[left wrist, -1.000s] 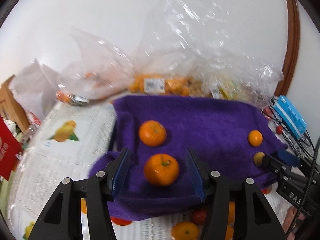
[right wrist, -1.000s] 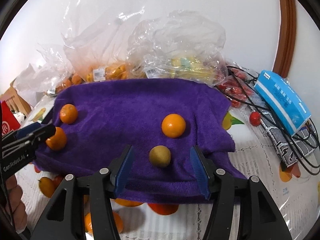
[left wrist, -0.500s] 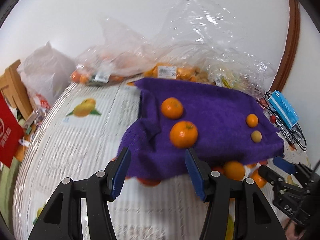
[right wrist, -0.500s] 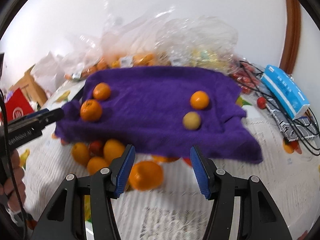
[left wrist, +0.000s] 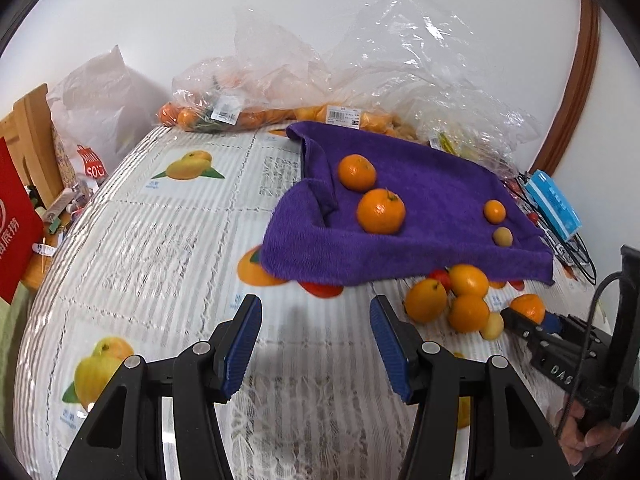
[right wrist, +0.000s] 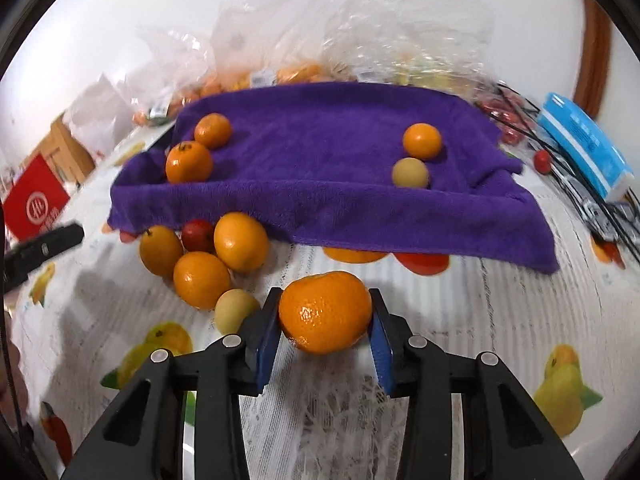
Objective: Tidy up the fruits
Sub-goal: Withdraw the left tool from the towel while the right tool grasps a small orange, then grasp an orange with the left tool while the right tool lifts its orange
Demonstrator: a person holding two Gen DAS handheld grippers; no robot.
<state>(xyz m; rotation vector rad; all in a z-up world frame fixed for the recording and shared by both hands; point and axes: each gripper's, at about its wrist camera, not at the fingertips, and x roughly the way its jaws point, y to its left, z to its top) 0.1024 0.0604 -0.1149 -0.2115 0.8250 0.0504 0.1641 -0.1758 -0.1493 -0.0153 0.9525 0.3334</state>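
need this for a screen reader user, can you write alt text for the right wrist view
The right gripper is closing its blue-padded fingers around a mandarin orange on a fruit-print tablecloth. Behind it, four small fruits sit on a purple towel, with a cluster of loose citrus in front of the towel's left end.

Bright, even light; soft shadows under the claws. Fisheye bends the edges; right view is motion-blurred.

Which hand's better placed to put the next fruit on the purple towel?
Right. The right gripper has its jaws closing around an orange just below the purple towel; the left gripper is empty over bare tablecloth.
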